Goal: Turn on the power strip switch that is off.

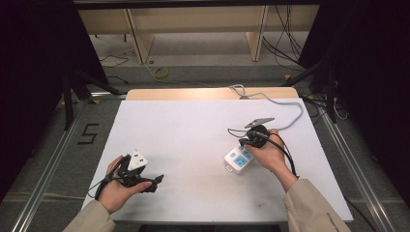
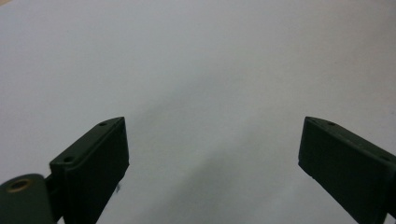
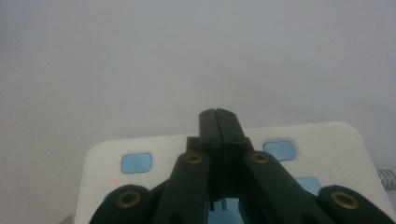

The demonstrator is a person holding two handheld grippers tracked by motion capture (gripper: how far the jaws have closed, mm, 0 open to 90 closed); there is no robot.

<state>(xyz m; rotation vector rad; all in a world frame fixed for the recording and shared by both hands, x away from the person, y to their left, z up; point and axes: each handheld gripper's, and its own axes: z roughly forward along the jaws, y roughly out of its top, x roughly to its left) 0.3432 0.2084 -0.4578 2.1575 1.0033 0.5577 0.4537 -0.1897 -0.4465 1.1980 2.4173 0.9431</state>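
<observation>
A white power strip (image 1: 232, 163) with blue sockets lies right of the table's middle. My right gripper (image 1: 242, 143) points down onto its top, held in the person's right hand. In the right gripper view the jaws are pressed together with nothing between them, and the right gripper (image 3: 219, 115) stands over the power strip (image 3: 327, 140) between blue sockets (image 3: 136, 163). A small red light (image 3: 114, 180) glows on the strip. My left gripper (image 1: 151, 181) rests at the near left, far from the strip. The left gripper (image 2: 212, 140) is open wide over bare white table.
A grey cable (image 1: 290, 104) runs from the strip's area over the white table board (image 1: 183, 125) to the far edge. Beyond the table are wooden furniture legs and loose cables on the floor. Dark curtains flank both sides.
</observation>
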